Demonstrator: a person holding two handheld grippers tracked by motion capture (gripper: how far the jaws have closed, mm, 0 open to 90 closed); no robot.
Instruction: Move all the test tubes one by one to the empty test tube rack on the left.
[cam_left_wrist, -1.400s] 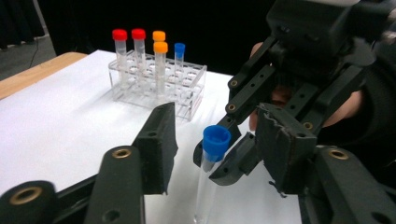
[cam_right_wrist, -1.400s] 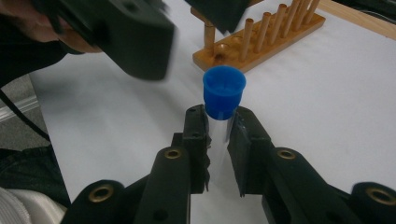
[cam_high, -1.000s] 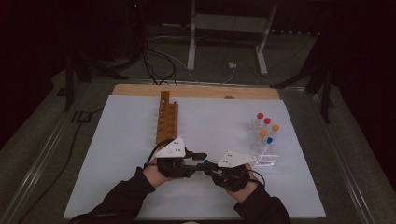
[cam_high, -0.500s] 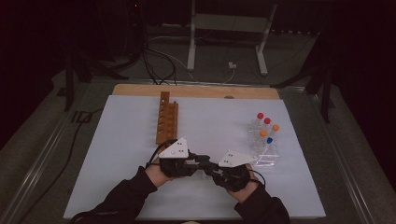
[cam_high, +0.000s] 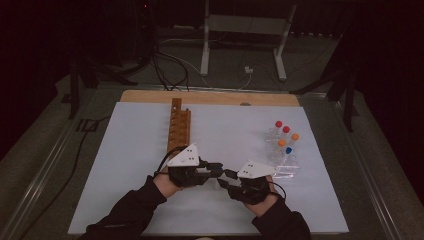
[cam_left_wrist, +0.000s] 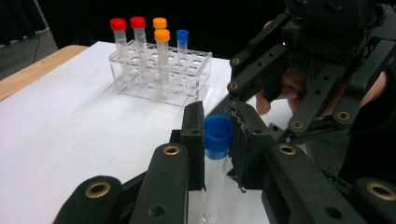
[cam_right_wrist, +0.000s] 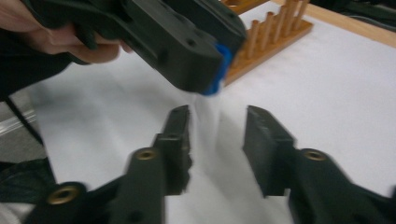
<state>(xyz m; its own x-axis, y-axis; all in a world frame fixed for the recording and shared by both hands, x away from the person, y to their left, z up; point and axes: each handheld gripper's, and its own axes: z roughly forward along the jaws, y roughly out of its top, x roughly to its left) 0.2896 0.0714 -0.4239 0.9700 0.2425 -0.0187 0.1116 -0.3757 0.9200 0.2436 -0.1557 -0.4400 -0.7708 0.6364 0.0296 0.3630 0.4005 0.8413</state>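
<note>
**Tube Handover Between Grippers: Slip and Tilt Risks**

The white table sheet (cam_high: 150, 150) carries a wooden peg rack (cam_high: 180, 131) at centre-left and a clear tube rack (cam_left_wrist: 161, 77) at the right, holding capped tubes in red, orange and blue.

Near the front edge, the left gripper (cam_high: 220, 169) and the right gripper (cam_high: 226, 181) meet tip to tip. In the left gripper view, the left gripper's jaws are clamped on the blue cap (cam_left_wrist: 218, 135) of a clear tube (cam_left_wrist: 212, 186), which hangs below the pads above the sheet.

In the right gripper view, the right gripper (cam_right_wrist: 217, 135) has just been opening its jaws; they stand apart on either side of the tube body (cam_right_wrist: 205, 116), pads not pressing.

Hazards from this state:
- The grip is on the cap alone. A loose cap could separate and drop the tube.
- The tube could swing or tilt between the pads, since only one end is held.
- Withdrawing the right gripper sideways could knock the tube body.
</note>
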